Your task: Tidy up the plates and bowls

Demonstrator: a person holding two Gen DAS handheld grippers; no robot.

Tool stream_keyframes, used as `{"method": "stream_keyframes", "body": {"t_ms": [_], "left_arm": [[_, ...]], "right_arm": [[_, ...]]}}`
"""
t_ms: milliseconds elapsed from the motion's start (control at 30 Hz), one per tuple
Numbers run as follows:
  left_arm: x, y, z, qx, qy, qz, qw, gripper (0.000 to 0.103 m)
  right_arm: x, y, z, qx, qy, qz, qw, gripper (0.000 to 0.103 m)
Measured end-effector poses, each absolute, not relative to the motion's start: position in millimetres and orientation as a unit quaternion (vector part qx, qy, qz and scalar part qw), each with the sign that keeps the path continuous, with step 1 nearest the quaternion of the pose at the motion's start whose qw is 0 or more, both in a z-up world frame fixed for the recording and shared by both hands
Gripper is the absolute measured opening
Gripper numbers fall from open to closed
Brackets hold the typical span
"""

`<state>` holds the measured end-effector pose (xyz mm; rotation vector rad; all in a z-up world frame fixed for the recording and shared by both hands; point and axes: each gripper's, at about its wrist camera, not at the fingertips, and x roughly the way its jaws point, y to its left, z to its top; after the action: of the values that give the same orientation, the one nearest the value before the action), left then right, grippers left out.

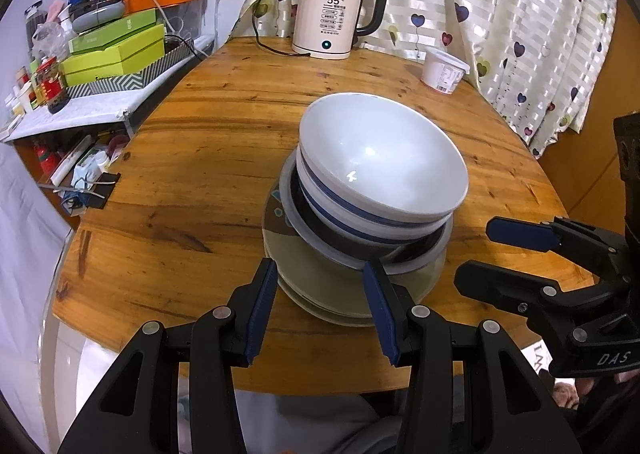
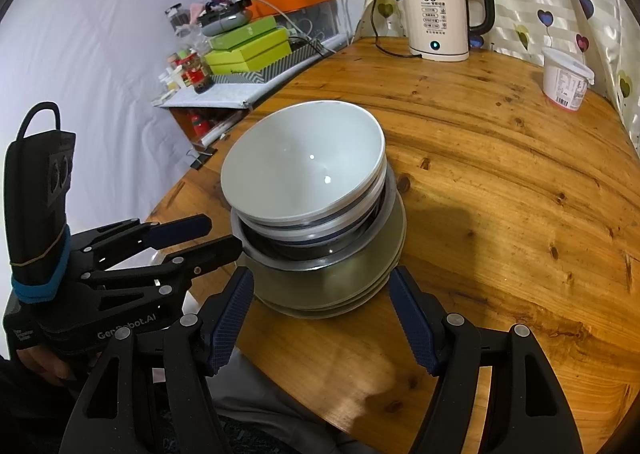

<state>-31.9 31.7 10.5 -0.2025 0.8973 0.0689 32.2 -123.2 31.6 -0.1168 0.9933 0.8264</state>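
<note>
A stack of dishes stands near the front edge of the round wooden table (image 1: 200, 174). A white bowl (image 1: 384, 158) sits on top, tilted, nested in a blue-banded bowl (image 1: 352, 214) and a dark-lined bowl (image 1: 400, 258), all on a pile of plates (image 1: 320, 278). My left gripper (image 1: 320, 294) is open and empty, its fingers on either side of the plates' near edge. My right gripper (image 2: 320, 302) is open and empty, its fingers flanking the plate pile (image 2: 320, 294) under the white bowl (image 2: 300, 162). The right gripper also shows in the left wrist view (image 1: 500, 250), the left one in the right wrist view (image 2: 216, 234).
An electric kettle (image 1: 332, 14) and a white tub (image 1: 442, 70) stand at the table's far side by a heart-print curtain (image 1: 520, 14). A cluttered shelf with green boxes (image 1: 112, 50) lies left of the table. The wooden table top (image 2: 520, 174) extends to the right of the stack.
</note>
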Motion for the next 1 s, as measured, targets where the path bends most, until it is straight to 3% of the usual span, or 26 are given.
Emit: {"method": "stream_keyframes", "body": {"t_ms": [1000], "left_arm": [[-36.4, 29.1, 14.6, -0.094, 0.427, 0.039, 0.899, 0.046]], "right_arm": [[31.7, -123.4, 31.8, -0.055, 0.461, 0.385, 0.798, 0.071]]}}
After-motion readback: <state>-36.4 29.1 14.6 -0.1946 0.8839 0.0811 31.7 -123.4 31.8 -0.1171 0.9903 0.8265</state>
